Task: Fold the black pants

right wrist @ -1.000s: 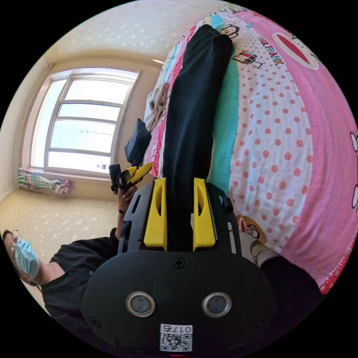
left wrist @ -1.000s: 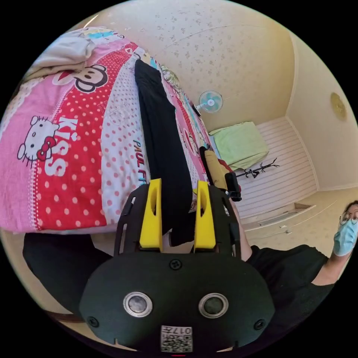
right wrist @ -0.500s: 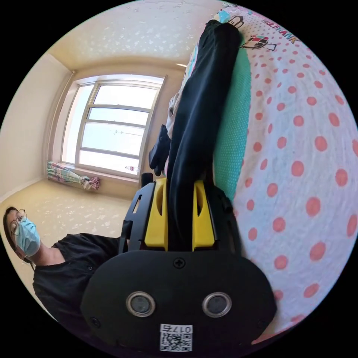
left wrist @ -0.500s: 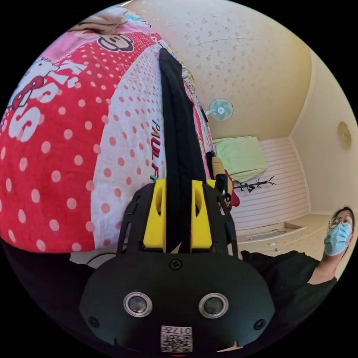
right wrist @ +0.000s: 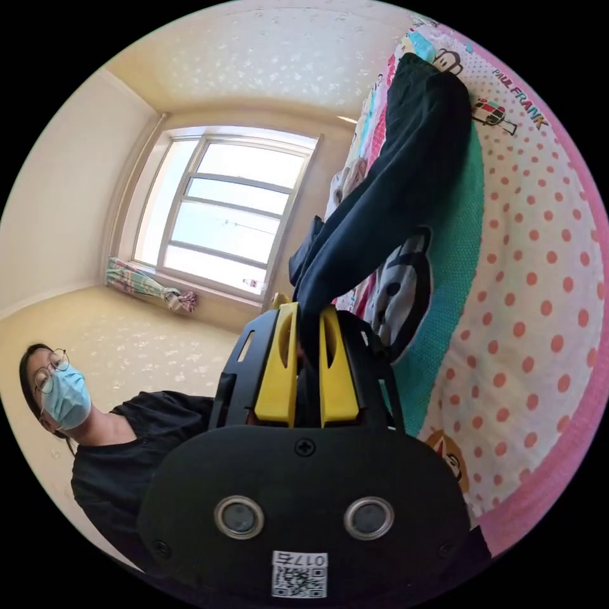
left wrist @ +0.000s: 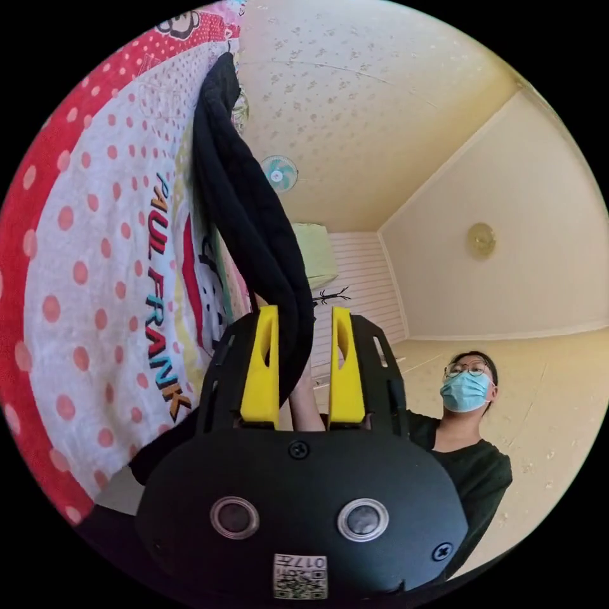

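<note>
The black pants (left wrist: 247, 190) run as a long narrow strip from the bedspread down into my left gripper (left wrist: 303, 314). There the cloth rests against one yellow jaw, and a gap shows beside the other, so this gripper is open. In the right gripper view the black pants (right wrist: 412, 177) lift off the quilt and bend down into my right gripper (right wrist: 309, 311). Its jaws stand close together and are shut on the cloth.
A cartoon-print, dotted quilt (left wrist: 95, 254) (right wrist: 539, 285) covers the bed. The person (left wrist: 466, 406) (right wrist: 127, 438) stands at the bed's edge. Pale clothes (right wrist: 349, 181) and a dark garment (right wrist: 311, 247) lie further along the bed. A fan (left wrist: 279, 172), a coat rack (left wrist: 330, 296) and a window (right wrist: 222, 222) stand beyond.
The right jaws have closed tighter on the pants and lifted that end off the quilt. The left jaws have widened slightly, leaving a gap beside the cloth. Both cameras have swung.
</note>
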The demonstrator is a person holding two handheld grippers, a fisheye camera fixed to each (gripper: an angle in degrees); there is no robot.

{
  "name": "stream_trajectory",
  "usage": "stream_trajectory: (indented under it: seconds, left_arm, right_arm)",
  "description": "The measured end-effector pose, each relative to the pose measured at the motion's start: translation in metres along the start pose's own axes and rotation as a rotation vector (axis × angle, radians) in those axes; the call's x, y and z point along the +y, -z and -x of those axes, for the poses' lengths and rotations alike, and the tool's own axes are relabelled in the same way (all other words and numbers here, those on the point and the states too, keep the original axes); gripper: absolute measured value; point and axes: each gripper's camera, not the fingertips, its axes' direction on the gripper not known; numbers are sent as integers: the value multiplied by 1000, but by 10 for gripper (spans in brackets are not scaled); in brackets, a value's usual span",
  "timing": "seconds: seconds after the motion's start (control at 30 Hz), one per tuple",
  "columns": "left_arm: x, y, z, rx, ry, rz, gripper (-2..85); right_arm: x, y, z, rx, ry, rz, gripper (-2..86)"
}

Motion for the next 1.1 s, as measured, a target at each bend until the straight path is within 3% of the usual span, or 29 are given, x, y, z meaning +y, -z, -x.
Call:
stream_trajectory:
  seconds: [0.07,0.27,0.4,0.53,0.73,0.87,1.0,1.1]
  left_arm:
    - [-1,-3,14,-28,64,-10,186]
    - [13,-30,18,-269,132,13,91]
    - [39,-44,-14,-324,100,-4,67]
    - [75,-72,-104,-176,-115,55,65]
    - [140,-134,-321,-298,-675,118,64]
    - [169,-163,-422,-213,-896,103,62]
    - [184,-194,-502,-240,-1078,23,62]
    - [162,-213,-518,-260,-1069,-34,61]
  right_arm:
    - [0,-7,-15,8,-72,55,71]
    - [18,3,-31,-102,-163,-150,81]
    - [7,1,13,-32,-172,-85,53]
    - [11,16,153,83,131,-5,29]
    - [40,43,401,194,623,1,17]
    - [64,62,561,295,915,-58,16]
    - [55,81,649,324,1013,-92,15]
    - [20,96,683,358,991,-116,13]
